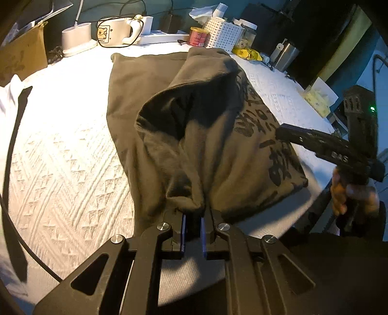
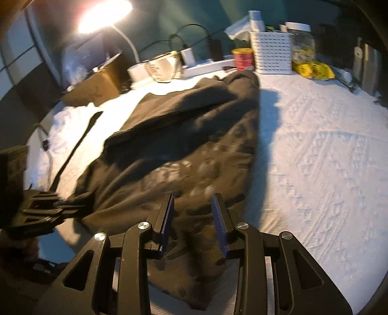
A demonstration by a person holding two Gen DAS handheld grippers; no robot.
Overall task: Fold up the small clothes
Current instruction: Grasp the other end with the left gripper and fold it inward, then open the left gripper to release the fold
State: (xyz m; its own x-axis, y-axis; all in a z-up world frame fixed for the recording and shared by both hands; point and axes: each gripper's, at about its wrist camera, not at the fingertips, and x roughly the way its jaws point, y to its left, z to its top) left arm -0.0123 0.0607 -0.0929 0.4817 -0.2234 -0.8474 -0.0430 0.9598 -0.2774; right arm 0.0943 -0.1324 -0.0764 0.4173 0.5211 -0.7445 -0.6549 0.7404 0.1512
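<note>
One dark olive garment (image 1: 155, 97) with black printed lettering is lying on the white textured tabletop (image 1: 63, 150), its long axis running from the near edge toward the clutter at the far side. Its right portion is being lifted into a loose, tented fold, the printed side facing right and the dark inner hollow opening toward the left wrist camera.

The left tongs (image 1: 193, 215) are clenched on a bunched near corner of the garment, the blue pads pressing the cloth between them, and are pointing steeply downward and away across the cloth. No earlier view is available to compare.

The right tongs (image 2: 192, 201) are standing partly apart, hovering over the garment's near right edge and tilted downward; the cloth is lying below and between the two fingers, and the pads do not appear to be pressing it. In the left wrist view the right tool is showing as a dark bar at the right, with a person's hand (image 1: 349, 193) wrapping around its handle.

At the far edge one white perforated basket (image 1: 224, 34), one red tin (image 1: 197, 36), one white mug (image 1: 111, 31), one yellow packet (image 1: 247, 53) and one brown cardboard box (image 1: 23, 55) are sitting. One lit lamp (image 2: 104, 14) is glaring at the upper left of the right wrist view. One white cloth with a dark strap (image 1: 14, 101) is lying at the left.
</note>
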